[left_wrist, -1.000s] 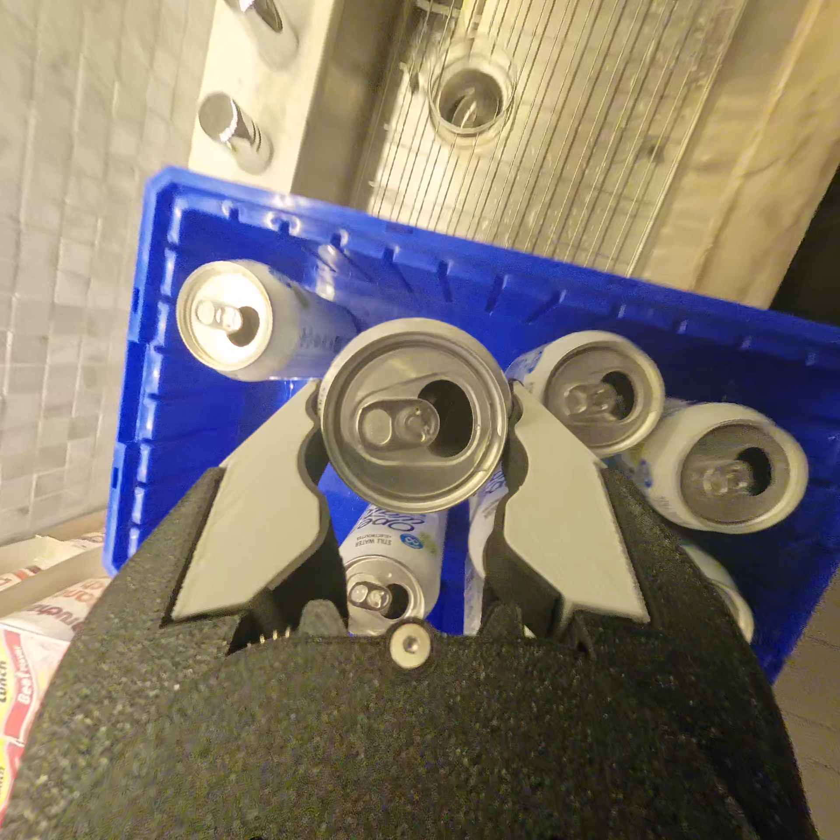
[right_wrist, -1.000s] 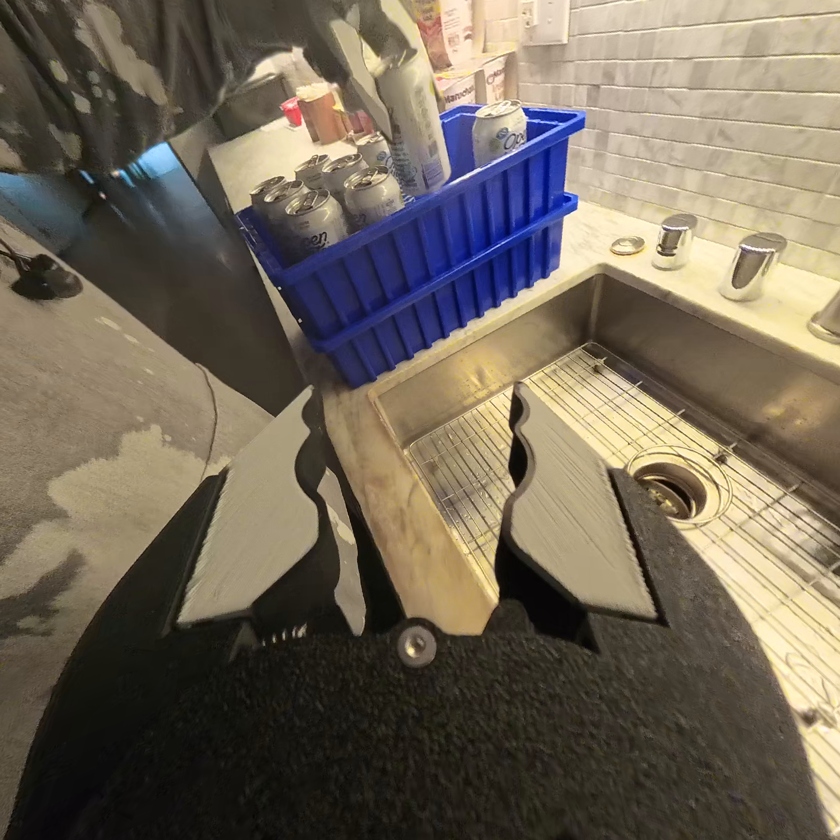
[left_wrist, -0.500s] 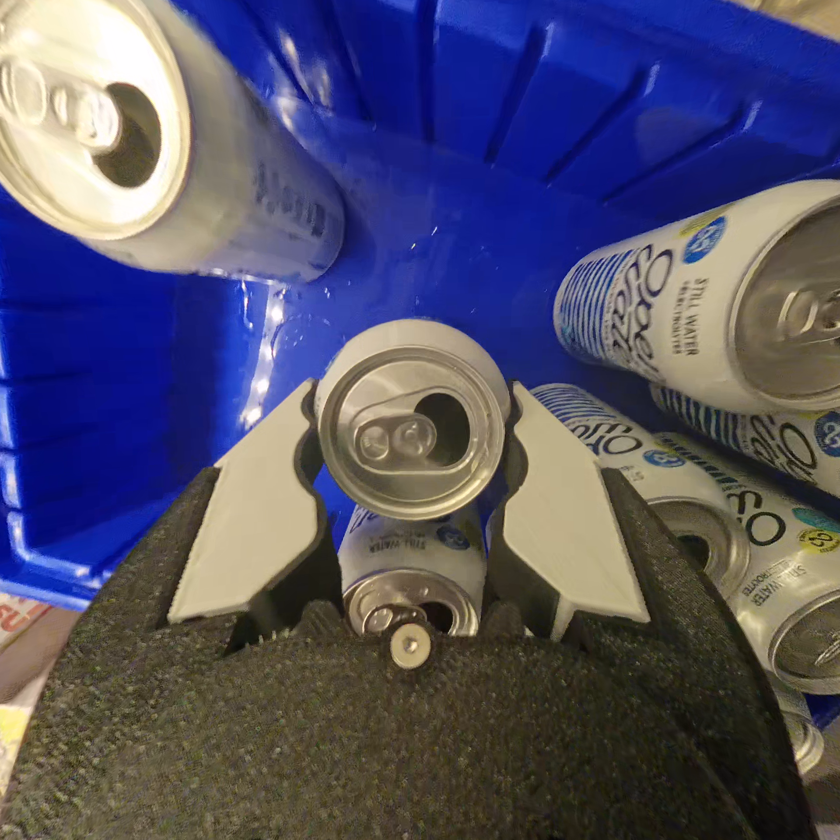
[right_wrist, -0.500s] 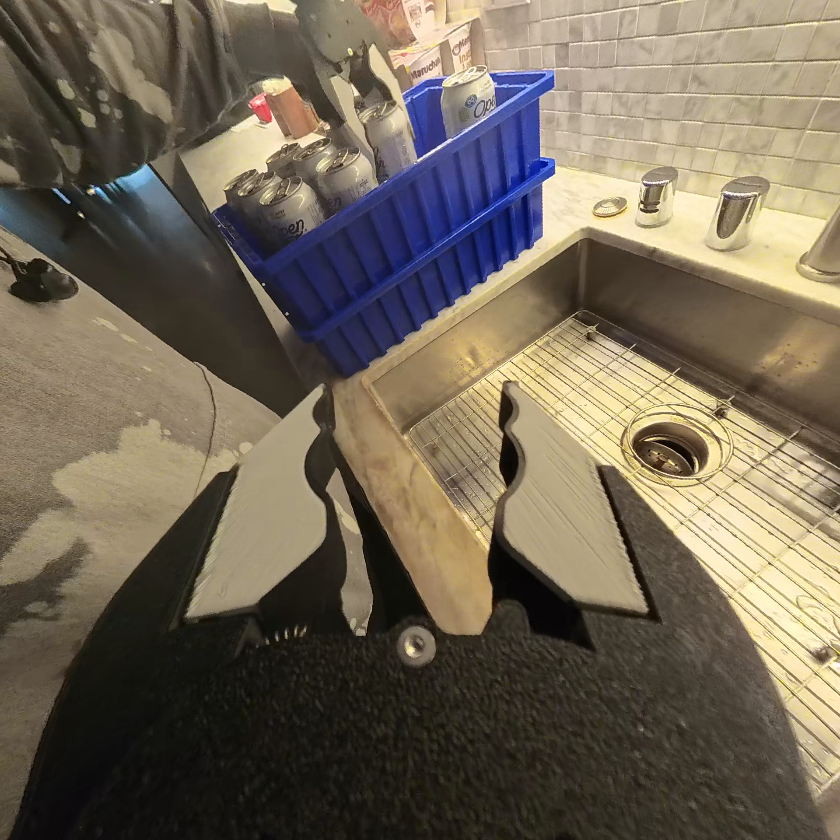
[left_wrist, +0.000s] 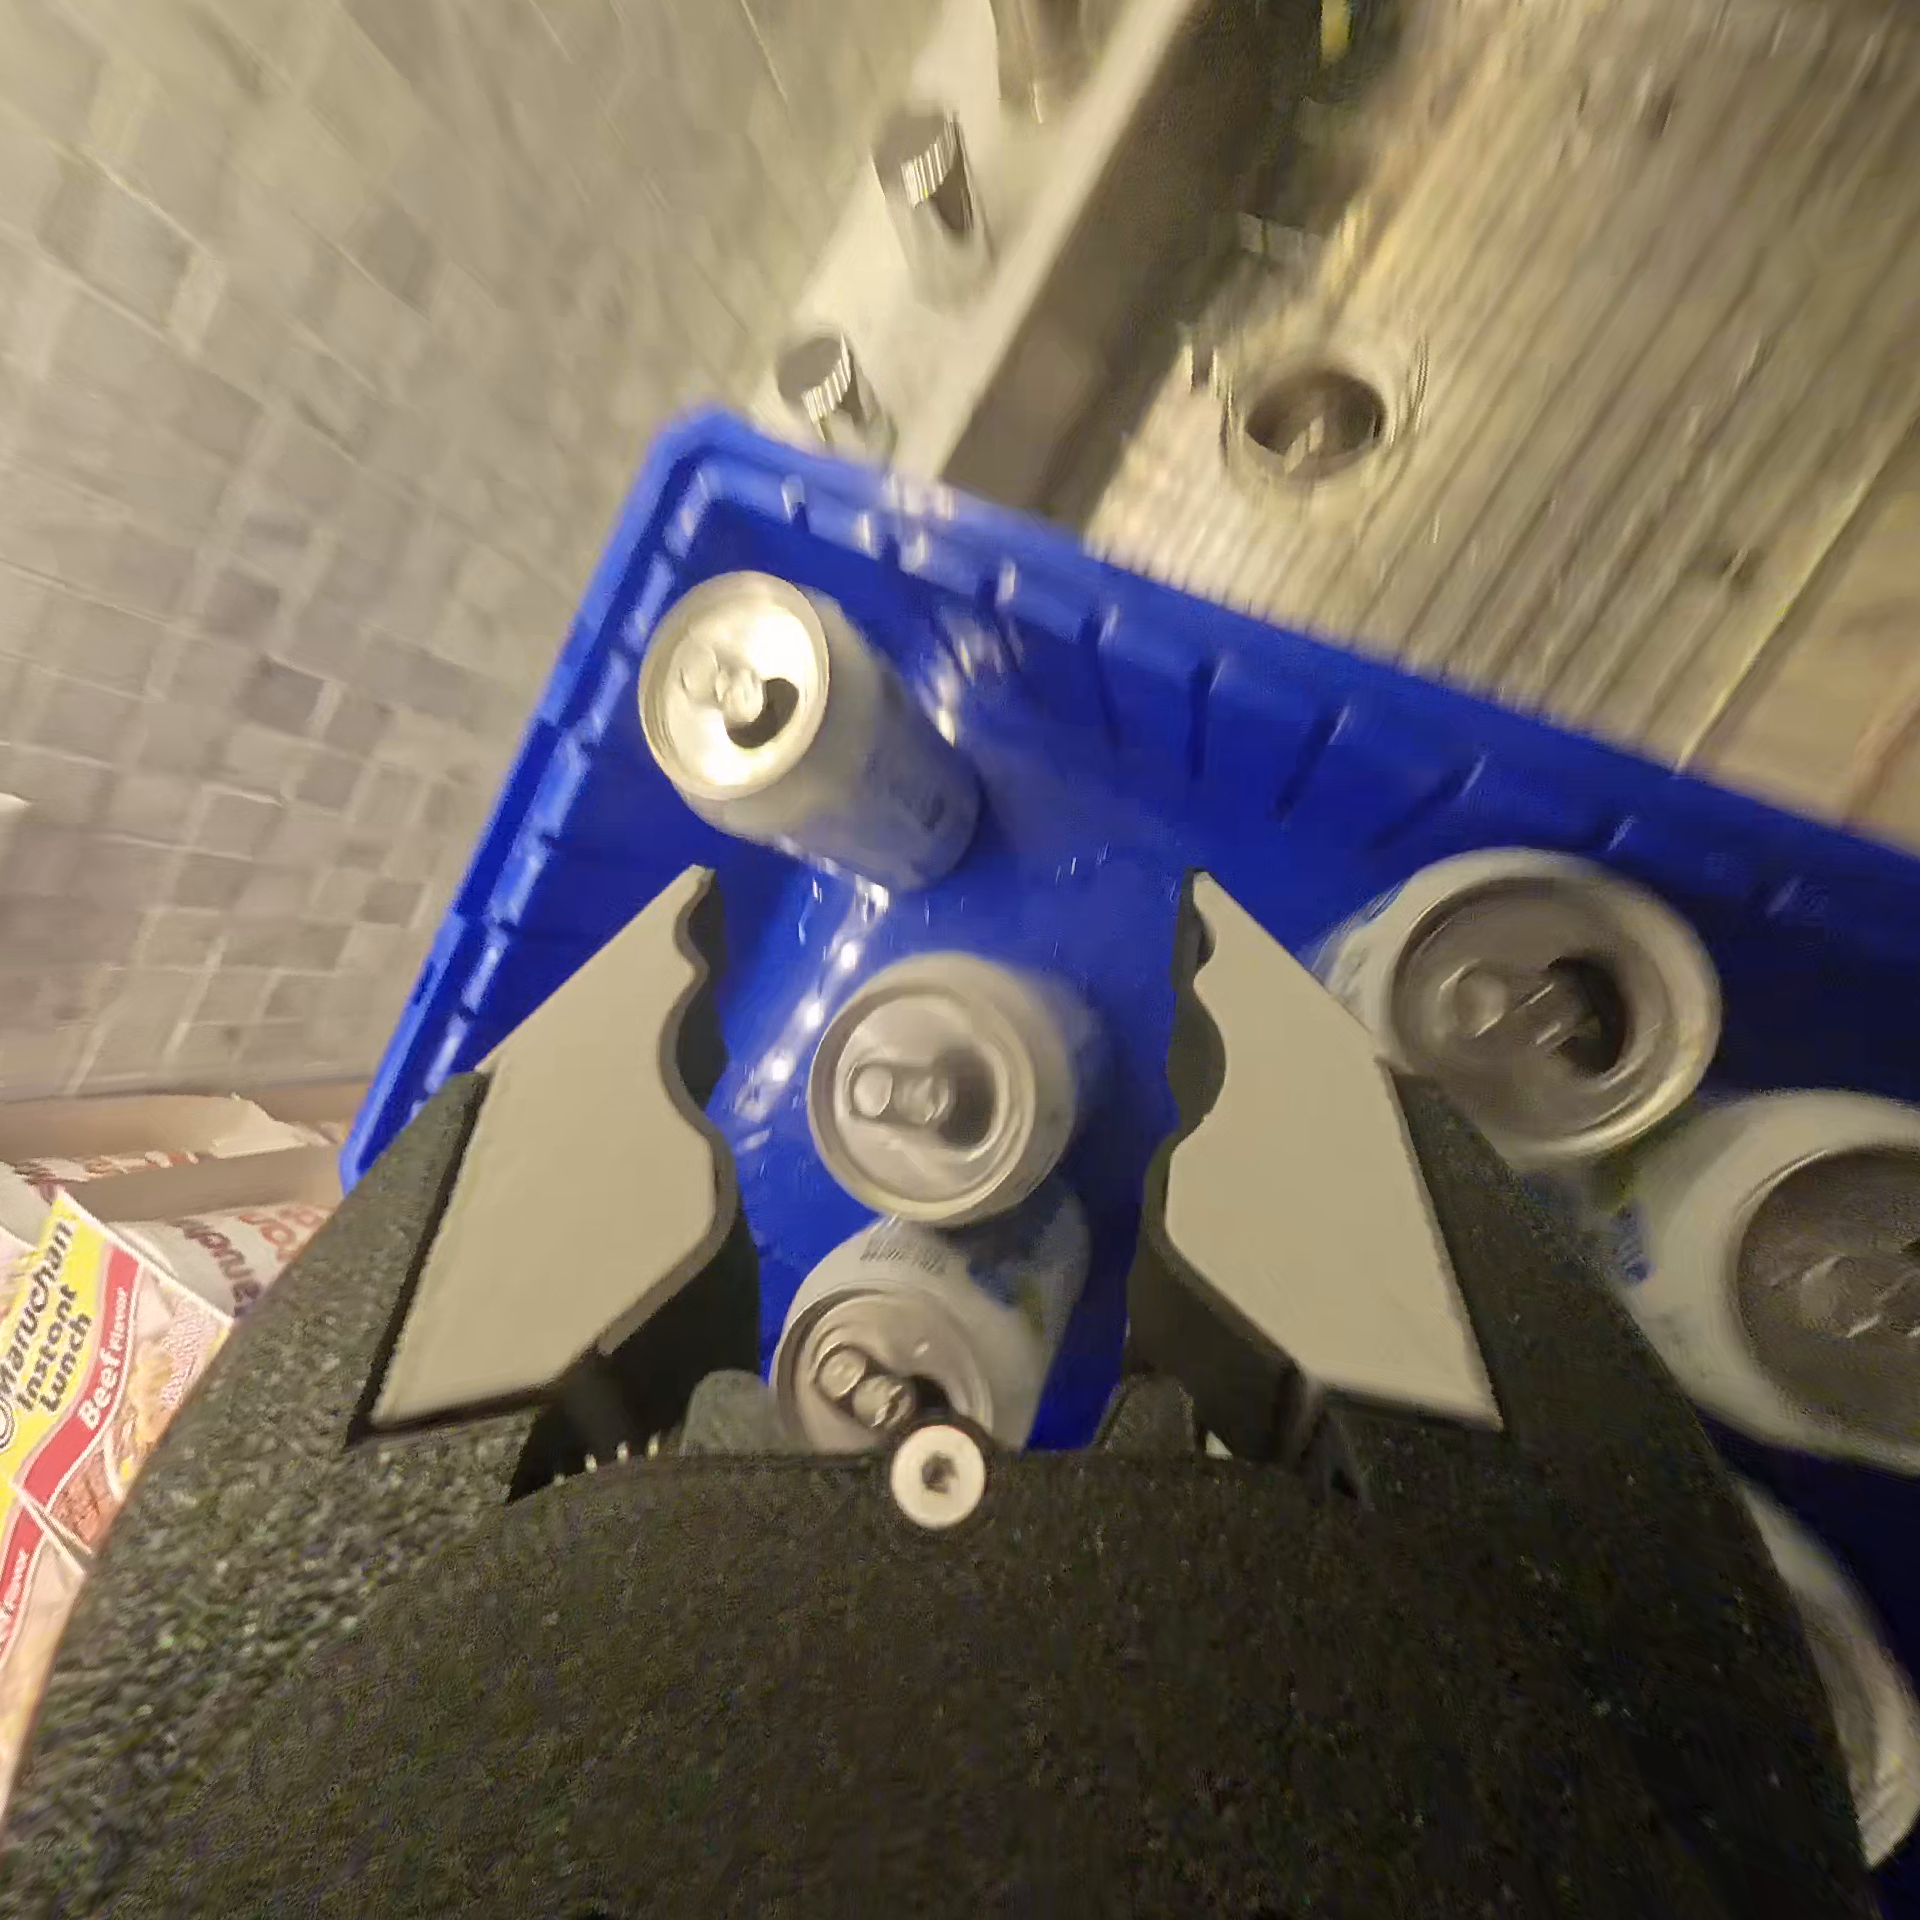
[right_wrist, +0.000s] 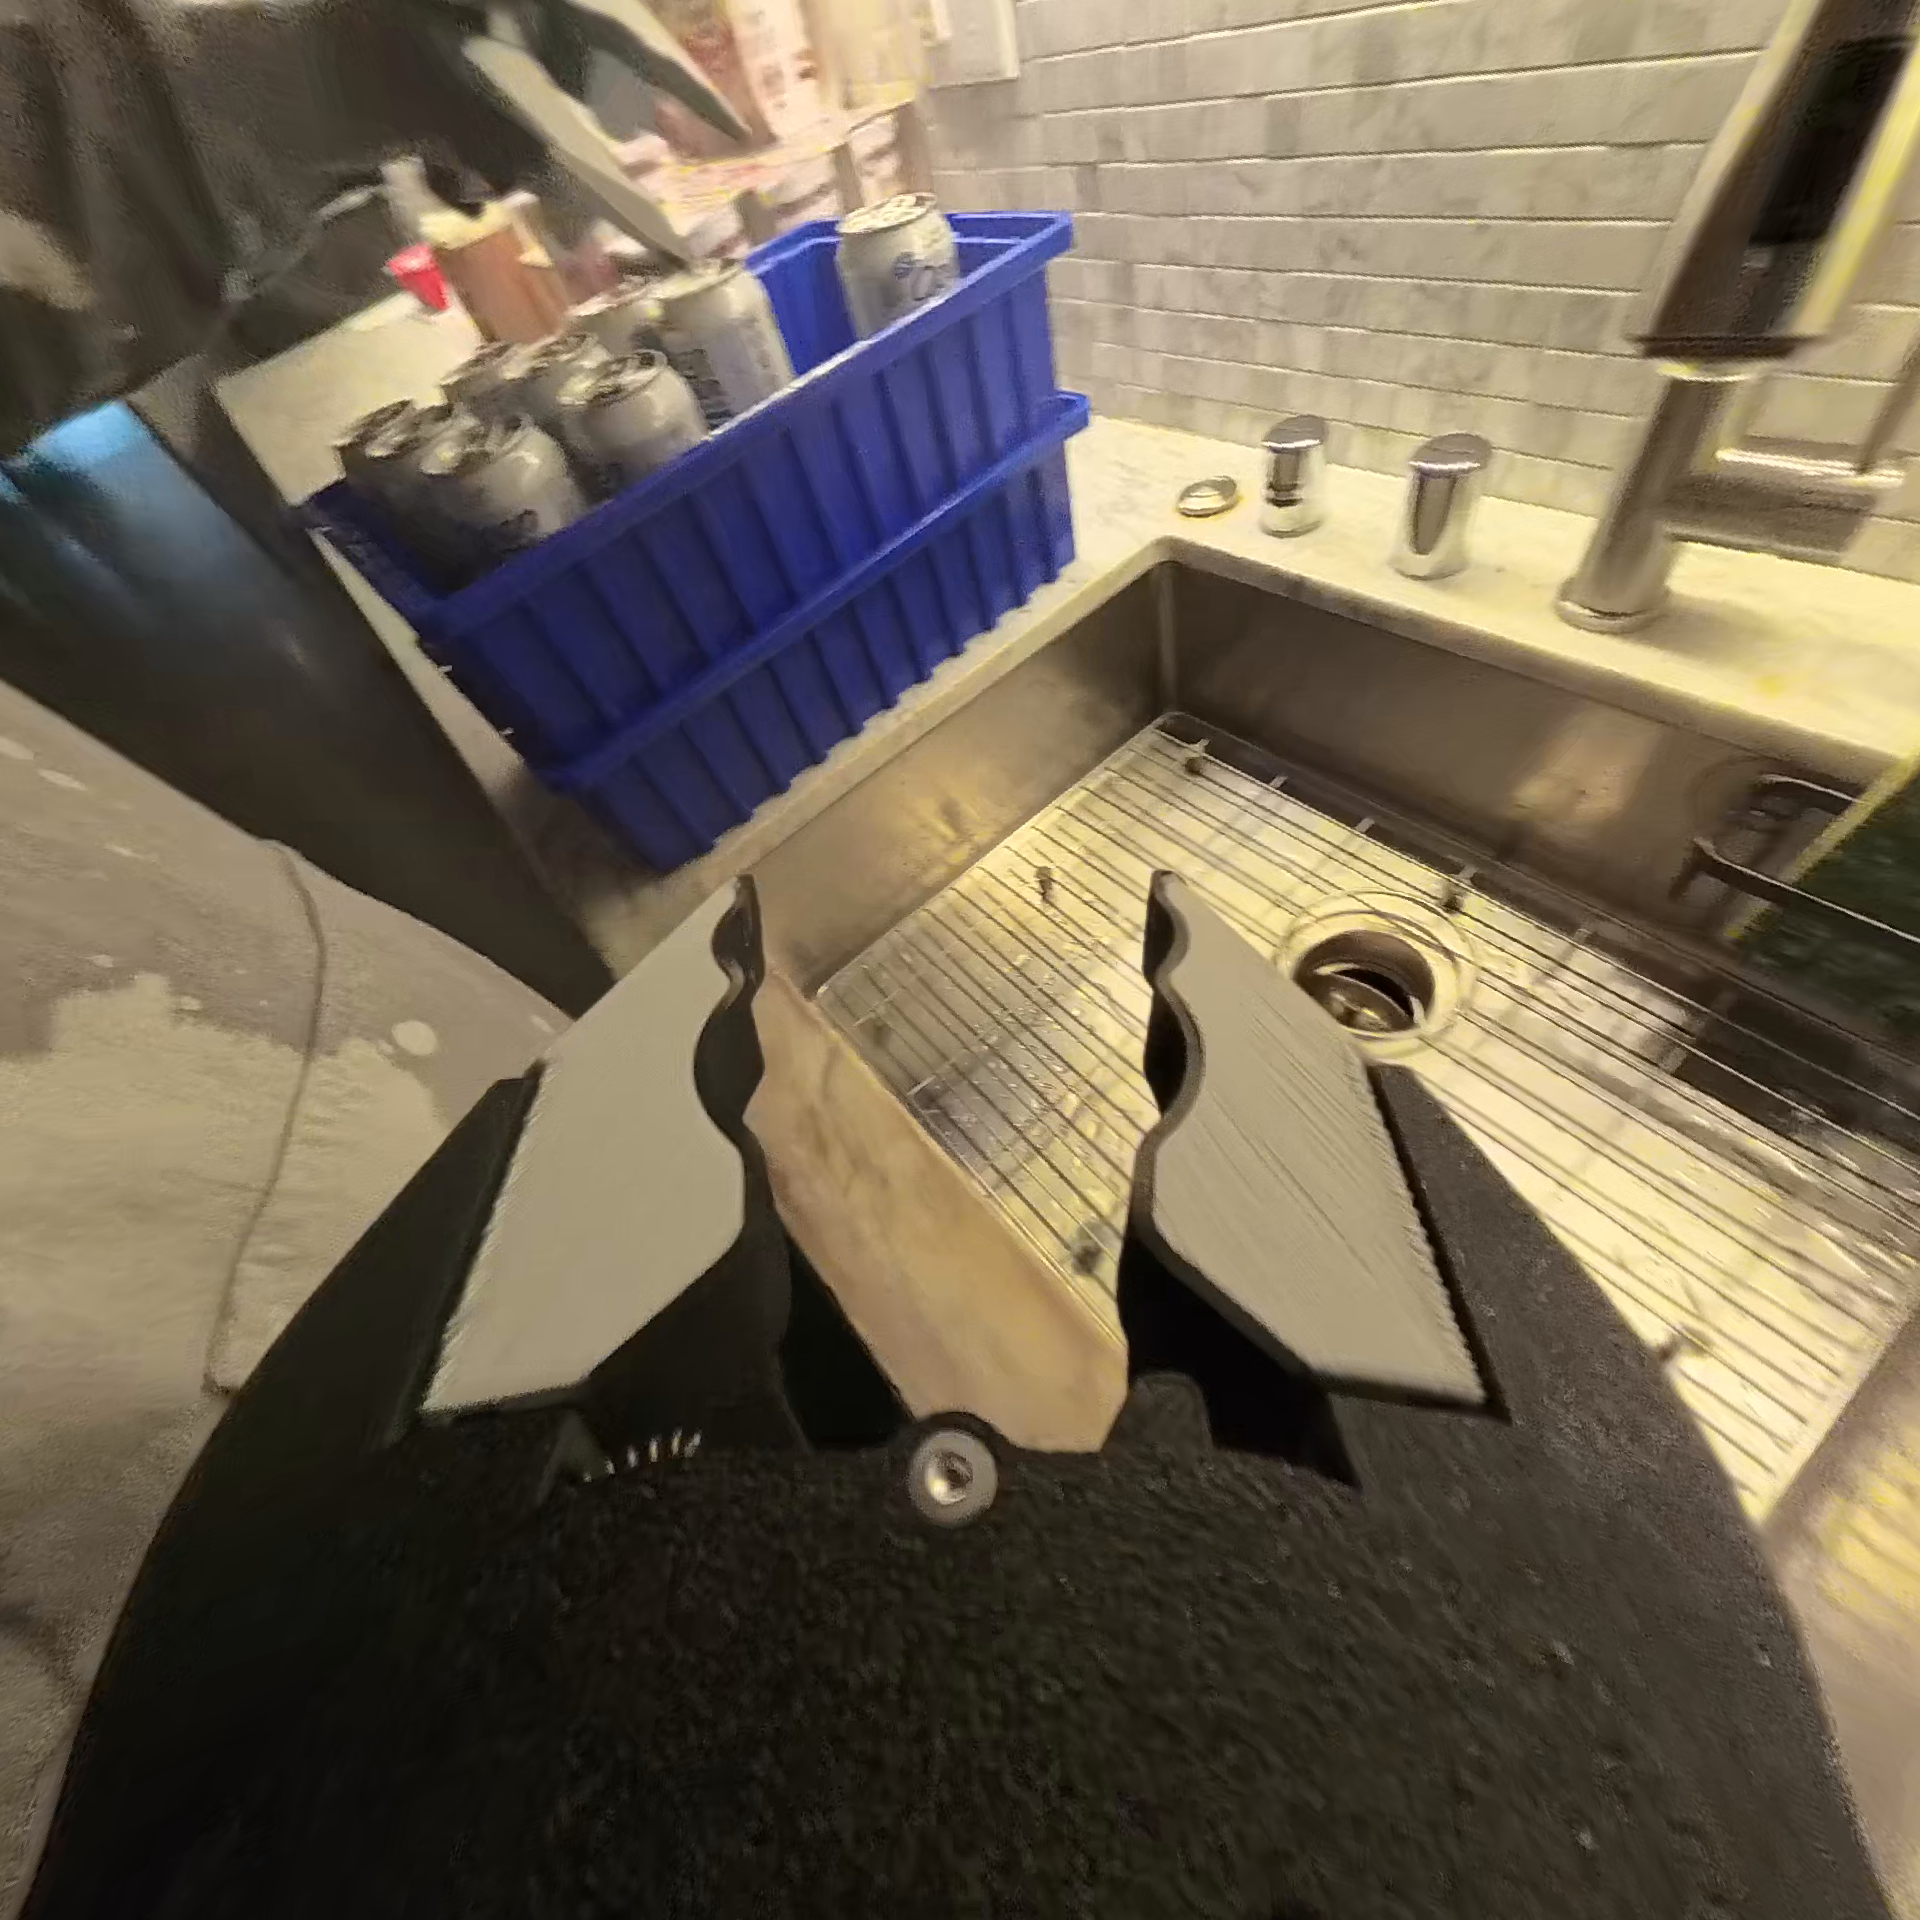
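Note:
My left gripper is open and empty, held above a blue crate of upright opened silver cans. One can stands in the crate straight below the gap between the fingers, apart from them. Another can stands alone in the crate's far left corner. More cans crowd the right side. My right gripper is open and empty over the front corner of a steel sink. In the right wrist view the crate sits on the counter left of the sink, with the left gripper above it.
A wire grid and a drain lie in the sink. A faucet and two chrome fittings stand behind it. Boxes of instant noodles lie left of the crate. A tiled wall is at the back. A person's dark sleeve is at the upper left.
My left gripper set the can down in the crate, opened and rose away from it. My right gripper stayed open and shifted slightly toward the sink.

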